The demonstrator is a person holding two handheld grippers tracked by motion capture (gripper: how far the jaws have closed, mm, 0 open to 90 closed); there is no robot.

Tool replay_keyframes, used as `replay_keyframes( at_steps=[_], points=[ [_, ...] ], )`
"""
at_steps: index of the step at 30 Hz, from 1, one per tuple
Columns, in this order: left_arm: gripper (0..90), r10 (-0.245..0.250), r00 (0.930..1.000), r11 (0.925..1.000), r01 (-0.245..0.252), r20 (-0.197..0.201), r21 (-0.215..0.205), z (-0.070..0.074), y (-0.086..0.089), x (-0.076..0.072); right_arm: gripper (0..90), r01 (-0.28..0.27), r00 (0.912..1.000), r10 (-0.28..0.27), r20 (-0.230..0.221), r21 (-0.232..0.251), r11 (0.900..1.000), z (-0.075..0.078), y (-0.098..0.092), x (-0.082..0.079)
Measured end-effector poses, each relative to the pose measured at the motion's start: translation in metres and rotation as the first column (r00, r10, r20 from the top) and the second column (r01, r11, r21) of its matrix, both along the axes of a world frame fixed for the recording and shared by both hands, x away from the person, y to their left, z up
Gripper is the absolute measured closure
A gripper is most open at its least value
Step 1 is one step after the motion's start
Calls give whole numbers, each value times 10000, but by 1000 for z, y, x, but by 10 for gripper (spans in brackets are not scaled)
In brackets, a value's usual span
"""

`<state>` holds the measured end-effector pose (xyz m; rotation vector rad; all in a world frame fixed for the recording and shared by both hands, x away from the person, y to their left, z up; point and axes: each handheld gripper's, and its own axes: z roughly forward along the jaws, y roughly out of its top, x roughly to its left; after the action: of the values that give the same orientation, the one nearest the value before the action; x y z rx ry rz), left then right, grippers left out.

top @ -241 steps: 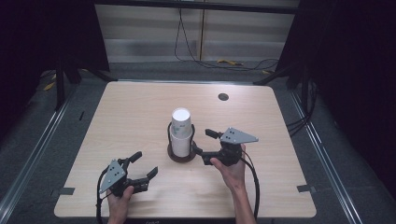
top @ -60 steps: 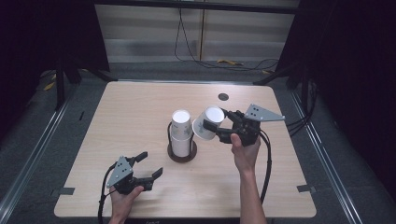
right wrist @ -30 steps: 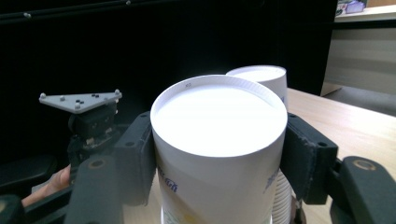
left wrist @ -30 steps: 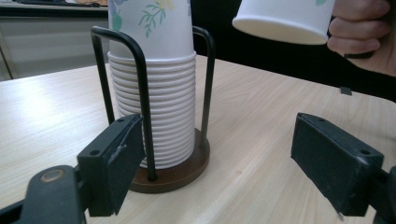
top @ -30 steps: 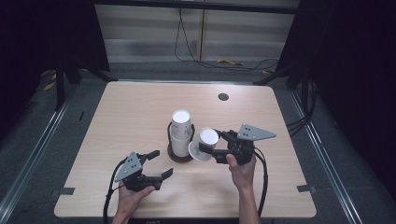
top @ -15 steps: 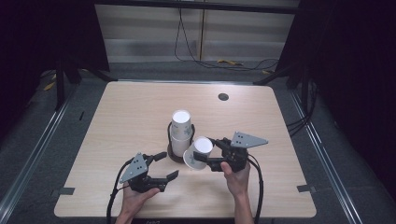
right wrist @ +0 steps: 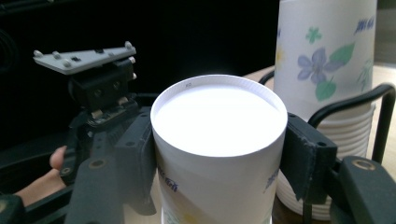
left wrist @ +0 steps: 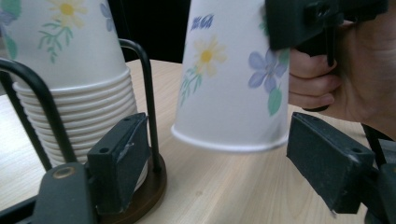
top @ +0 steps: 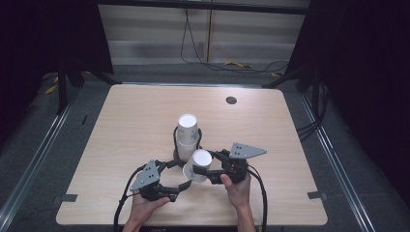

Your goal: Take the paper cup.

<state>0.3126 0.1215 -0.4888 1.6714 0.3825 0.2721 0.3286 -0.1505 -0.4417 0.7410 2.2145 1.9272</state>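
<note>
Single paper cup, white with a flower print, upside down, closed base facing up. It is in the air just above the table, slightly tilted; in the left gripper view its rim hangs clear of the wood. Position: near the table's front edge, about midway along it, just in front of the cup stack.

Right gripper: jaws clamped on the cup's wall from both sides; in the right gripper view both black pads press flat against the cup just below its base. The person's right hand holds the gripper body, grey three-cornered plate on top.

Left gripper: jaws have just been closing, then eased apart a little. In the left gripper view they stand apart, one on each side of the cup's rim, neither pad touching it; a gap shows at each side. Grasping nothing. The left hand comes in over the table's front edge.

Cup stack: nested upside-down cups of the same print, upright in a black wire holder on a round dark base, just behind the held cup, toward the table's middle. Cup and stack are near but apart.

Small dark round disc lies well apart, near the table's far edge, right of centre.
</note>
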Motion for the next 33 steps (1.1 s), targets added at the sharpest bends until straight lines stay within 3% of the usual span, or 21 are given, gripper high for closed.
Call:
replay_keyframes(
  at_steps=[16,20,24,33],
  points=[
    [194,83,9999,9997,-86,136,245,-7,-14,-1,357,-129,9993,140,-348,297,9995,-10,13,-1],
    [197,129,9999,9994,-132,100,320,-9,-16,0,357,-204,9991,211,-371,189,9996,-12,16,-1],
    [199,52,9999,9998,-50,-120,214,-11,-17,3,356,-174,9990,180,-406,167,9997,-13,17,-1],
    [219,61,9999,9999,-60,-83,121,-11,-21,2,354,-237,9990,242,-383,136,9996,-10,17,-2]
  ],
)
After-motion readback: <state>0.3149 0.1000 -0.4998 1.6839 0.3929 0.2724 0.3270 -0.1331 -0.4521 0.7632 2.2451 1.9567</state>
